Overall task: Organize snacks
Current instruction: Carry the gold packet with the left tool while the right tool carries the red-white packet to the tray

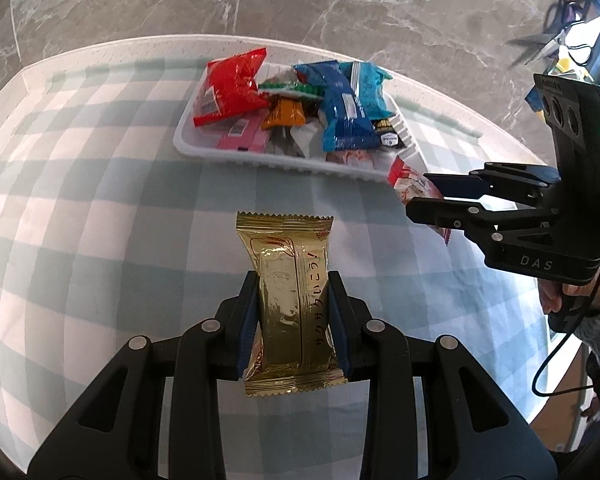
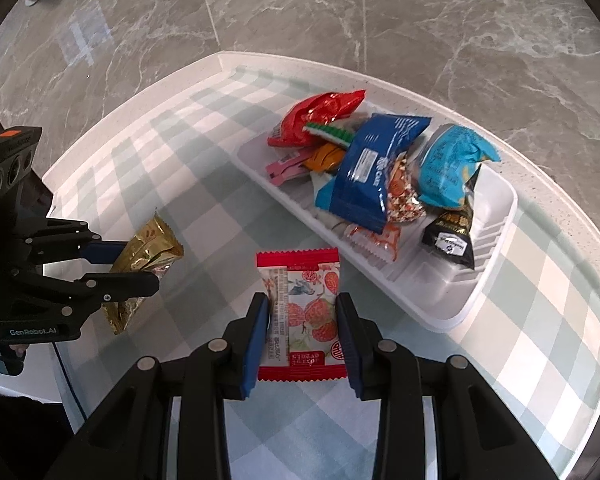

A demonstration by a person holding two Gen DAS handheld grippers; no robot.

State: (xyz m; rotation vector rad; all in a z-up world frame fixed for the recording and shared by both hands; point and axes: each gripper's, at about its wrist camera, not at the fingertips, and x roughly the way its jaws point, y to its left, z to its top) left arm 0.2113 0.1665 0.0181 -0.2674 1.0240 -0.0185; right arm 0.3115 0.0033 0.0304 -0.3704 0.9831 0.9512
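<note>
Risk of slipping: left tongs (image 1: 294, 320) clamped on gold packet (image 1: 288, 292), right tongs (image 2: 302, 336) clamped on strawberry packet (image 2: 300, 308), both over desk (image 1: 100, 200) middle, slick wrappers pinched narrowly. Heaped white tray (image 2: 496, 240) near far edge: red bag (image 2: 320, 114), blue bags (image 2: 368, 168), more; could spill.

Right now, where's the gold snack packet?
The gold snack packet is clamped between the left gripper's pads, above the checked tablecloth, short of the white tray. In the right wrist view it sits far left.
</note>
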